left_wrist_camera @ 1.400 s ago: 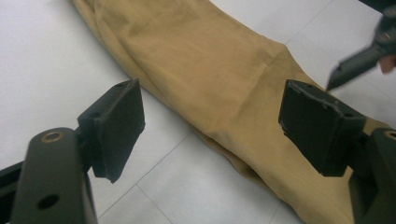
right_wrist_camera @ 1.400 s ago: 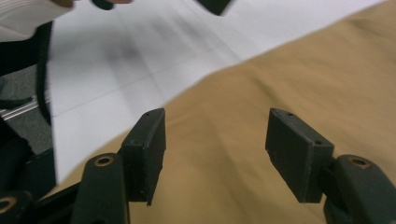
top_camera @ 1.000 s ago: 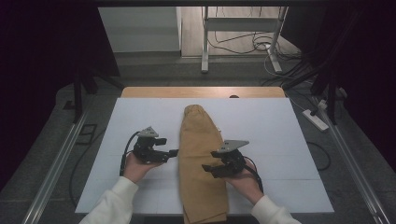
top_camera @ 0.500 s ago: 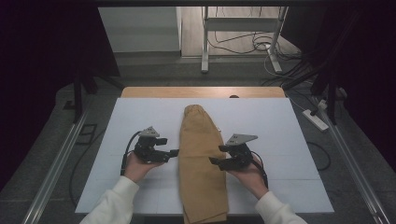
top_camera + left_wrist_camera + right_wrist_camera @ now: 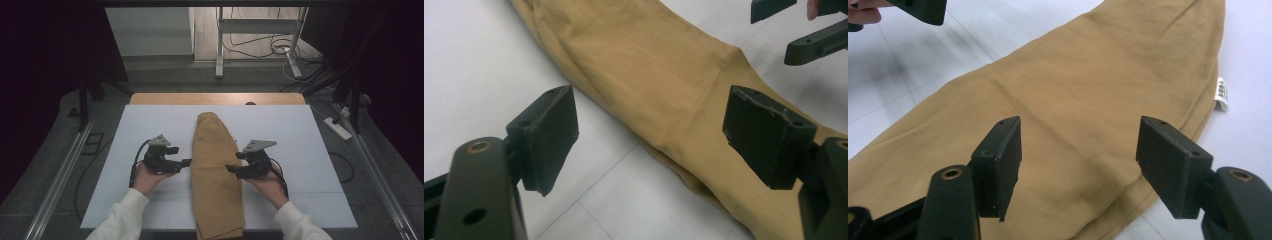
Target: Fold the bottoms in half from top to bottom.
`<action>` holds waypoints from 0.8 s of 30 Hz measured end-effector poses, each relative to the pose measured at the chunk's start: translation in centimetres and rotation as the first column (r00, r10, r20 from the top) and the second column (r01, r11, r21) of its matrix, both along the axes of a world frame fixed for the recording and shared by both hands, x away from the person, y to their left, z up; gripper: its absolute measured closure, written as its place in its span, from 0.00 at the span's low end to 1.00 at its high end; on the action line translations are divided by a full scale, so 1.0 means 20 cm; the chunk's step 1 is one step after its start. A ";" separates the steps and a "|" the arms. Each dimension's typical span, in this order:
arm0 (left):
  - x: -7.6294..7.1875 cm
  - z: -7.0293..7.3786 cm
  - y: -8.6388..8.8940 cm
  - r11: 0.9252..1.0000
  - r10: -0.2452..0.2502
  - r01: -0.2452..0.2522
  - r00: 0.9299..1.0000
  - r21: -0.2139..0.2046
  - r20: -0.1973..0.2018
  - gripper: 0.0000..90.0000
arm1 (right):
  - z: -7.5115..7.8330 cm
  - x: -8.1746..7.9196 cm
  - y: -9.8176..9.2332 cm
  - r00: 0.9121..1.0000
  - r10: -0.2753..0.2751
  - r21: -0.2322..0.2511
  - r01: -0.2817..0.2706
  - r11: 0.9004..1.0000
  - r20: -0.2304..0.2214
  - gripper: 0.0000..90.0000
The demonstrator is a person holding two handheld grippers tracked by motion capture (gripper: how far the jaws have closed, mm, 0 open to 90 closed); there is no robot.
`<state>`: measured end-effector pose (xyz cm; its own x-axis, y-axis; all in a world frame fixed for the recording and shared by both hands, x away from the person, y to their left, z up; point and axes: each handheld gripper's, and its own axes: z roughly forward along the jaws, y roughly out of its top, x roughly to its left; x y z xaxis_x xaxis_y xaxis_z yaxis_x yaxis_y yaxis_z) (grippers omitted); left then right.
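Observation:
A tan folded garment (image 5: pixel 214 195) lies lengthwise down the middle of the white table (image 5: pixel 305 132). My left gripper (image 5: pixel 186 162) is open at the garment's left edge, jaws pointing toward the cloth. In the left gripper view the left gripper (image 5: pixel 654 130) holds nothing, and the garment's edge (image 5: pixel 649 65) runs under the gap. My right gripper (image 5: pixel 231 170) is open at the garment's right edge, facing the left one. In the right gripper view the right gripper (image 5: pixel 1083 155) hovers over the garment (image 5: pixel 1073 85), pads apart and off the cloth. A white label (image 5: pixel 1221 93) sticks out at the hem.
The table's wooden far edge (image 5: pixel 215 98) is bare. Metal rails (image 5: pixel 60 175) run along both sides of the table. A power strip (image 5: pixel 339 128) and cables lie on the floor to the right. White tabletop flanks the garment on both sides.
My right gripper has shifted a little to the right and up the table along the garment's right edge. The left gripper and the garment have stayed put.

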<state>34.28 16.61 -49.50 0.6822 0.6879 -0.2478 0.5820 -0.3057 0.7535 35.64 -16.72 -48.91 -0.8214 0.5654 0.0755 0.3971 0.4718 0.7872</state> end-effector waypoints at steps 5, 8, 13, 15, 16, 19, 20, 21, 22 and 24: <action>0.05 0.00 -0.02 1.000 0.004 -0.005 1.000 -0.025 -0.011 0.24 | 0.00 0.03 0.00 1.000 -0.013 -0.003 0.013 1.000 -0.013 0.39; 0.09 0.00 -0.04 1.000 0.008 -0.008 1.000 -0.005 -0.014 0.24 | 0.00 0.05 0.01 1.000 -0.017 -0.008 0.017 1.000 -0.014 0.39; 0.14 0.00 -0.06 1.000 0.015 -0.015 1.000 -0.016 -0.017 0.23 | 0.00 0.10 0.01 0.999 -0.032 -0.006 0.032 0.999 -0.013 0.39; 0.16 0.00 -0.07 1.000 0.018 -0.018 1.000 -0.005 -0.021 0.23 | -0.01 0.12 0.01 0.999 -0.036 -0.005 0.036 0.999 -0.015 0.39; 0.16 0.00 -0.07 1.000 0.018 -0.018 1.000 -0.002 -0.020 0.23 | -0.01 0.14 0.01 0.999 -0.041 -0.007 0.041 0.999 -0.013 0.39; 0.19 -0.01 -0.07 1.000 0.024 -0.024 0.999 -0.009 -0.028 0.23 | -0.01 0.17 0.02 0.999 -0.047 -0.005 0.047 0.999 -0.016 0.39; 0.20 -0.01 -0.07 1.000 0.024 -0.024 0.999 -0.008 -0.029 0.23 | -0.02 0.18 0.02 0.999 -0.050 -0.002 0.050 0.999 -0.013 0.39; 0.21 -0.01 -0.07 1.000 0.025 -0.026 0.999 -0.008 -0.028 0.23 | -0.02 0.19 0.02 0.999 -0.050 -0.003 0.050 0.999 -0.015 0.39; 0.21 -0.01 -0.07 1.000 0.027 -0.027 0.999 -0.006 -0.030 0.23 | -0.02 0.20 0.02 0.999 -0.051 -0.010 0.051 0.999 -0.018 0.39; 0.22 -0.02 -0.08 1.000 0.030 -0.029 0.999 0.004 -0.031 0.24 | -0.02 0.22 0.03 0.998 -0.057 -0.007 0.057 0.998 -0.016 0.39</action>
